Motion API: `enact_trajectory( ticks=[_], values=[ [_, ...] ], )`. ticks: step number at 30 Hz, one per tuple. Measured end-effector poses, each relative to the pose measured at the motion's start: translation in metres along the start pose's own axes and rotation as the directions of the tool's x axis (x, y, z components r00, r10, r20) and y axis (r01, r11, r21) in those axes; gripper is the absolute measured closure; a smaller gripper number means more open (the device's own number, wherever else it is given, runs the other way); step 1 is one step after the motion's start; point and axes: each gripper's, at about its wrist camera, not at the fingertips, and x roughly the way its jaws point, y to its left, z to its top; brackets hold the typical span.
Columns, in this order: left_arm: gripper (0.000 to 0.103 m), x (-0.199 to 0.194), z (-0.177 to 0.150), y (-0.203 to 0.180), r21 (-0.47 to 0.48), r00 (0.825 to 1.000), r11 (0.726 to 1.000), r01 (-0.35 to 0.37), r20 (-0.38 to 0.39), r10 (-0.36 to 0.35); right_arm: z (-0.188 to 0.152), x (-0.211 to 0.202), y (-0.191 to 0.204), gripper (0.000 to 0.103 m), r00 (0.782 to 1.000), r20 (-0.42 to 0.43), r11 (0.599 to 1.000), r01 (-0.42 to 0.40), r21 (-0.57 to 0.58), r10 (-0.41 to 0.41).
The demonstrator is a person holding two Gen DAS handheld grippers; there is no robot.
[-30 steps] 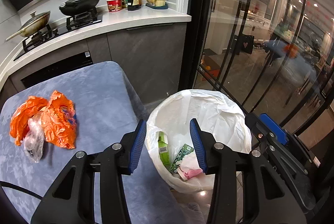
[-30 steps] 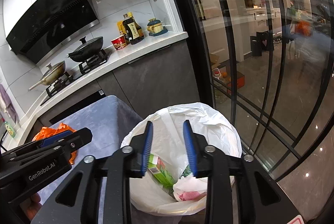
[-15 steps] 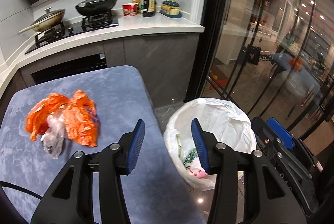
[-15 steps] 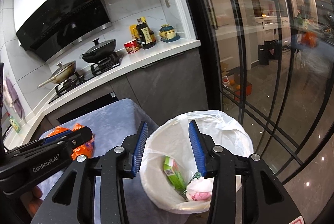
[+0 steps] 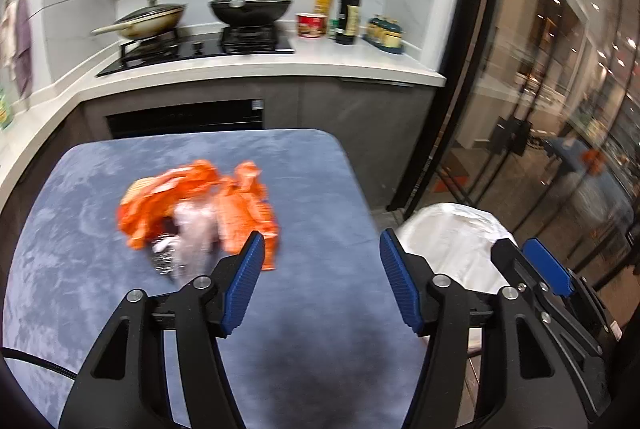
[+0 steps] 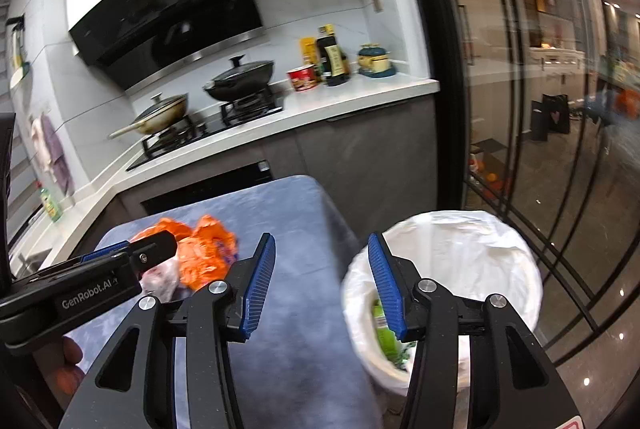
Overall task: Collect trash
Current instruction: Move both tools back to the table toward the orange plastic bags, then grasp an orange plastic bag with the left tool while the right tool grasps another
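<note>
Left wrist view: the left gripper (image 5: 322,283) hangs above the near part of a blue-grey table (image 5: 100,269); its jaws have just been opening and stand apart with nothing between them. Left of it and farther off lies the trash, a crumpled orange wrapper pile (image 5: 192,201) over a clear plastic bag (image 5: 188,237), blurred, so no long axis can be made out. The left finger's tip overlaps the pile's near right edge in the picture. At the right, off the table's edge, stands a white-lined trash bin (image 5: 452,241), partly covered by the right gripper's arm (image 5: 548,269). Beyond are a counter with a black wok (image 5: 250,7) and a pale pan (image 5: 154,19).

Right wrist view: the right gripper (image 6: 322,283) also has jaws that have just been opening, empty, over the table's right edge. The bin (image 6: 460,241) sits right and below, a green carton (image 6: 382,325) inside, half hidden by the right finger. The left gripper's black body (image 6: 80,289) covers part of the orange pile (image 6: 200,253).
</note>
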Motion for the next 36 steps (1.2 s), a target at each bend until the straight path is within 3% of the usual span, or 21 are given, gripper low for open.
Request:
enact_trajectory(
  ticks=[1,3,18,21,25,36],
  values=[
    [0.037,-0.002,0.000,0.009,-0.014,1.000,1.000,-0.011,0.002,0.011,-0.001,0.002,0.006,0.055,1.000,-0.004,1.000,-0.007,-0.007,0.007],
    [0.034,-0.006,-0.001,0.028,-0.039,0.999,0.999,-0.038,0.010,0.039,-0.002,0.006,0.021,0.055,1.000,-0.015,0.999,-0.024,-0.023,0.023],
    [0.033,-0.004,-0.008,0.151,-0.188,0.983,0.965,-0.185,-0.030,0.183,-0.024,0.057,0.104,0.049,0.987,-0.118,0.988,-0.121,-0.100,0.109],
    [0.033,0.004,-0.009,0.167,-0.206,0.981,0.959,-0.196,-0.044,0.190,-0.028,0.073,0.116,0.049,0.983,-0.145,0.986,-0.130,-0.105,0.114],
    [0.025,0.017,-0.010,0.182,-0.221,0.979,0.954,-0.204,-0.059,0.195,-0.032,0.095,0.130,0.049,0.979,-0.171,0.985,-0.132,-0.114,0.112],
    [0.021,0.068,-0.001,0.194,-0.190,0.983,0.966,-0.173,-0.094,0.157,-0.033,0.154,0.144,0.049,0.973,-0.214,0.986,-0.118,-0.120,0.091]
  ],
)
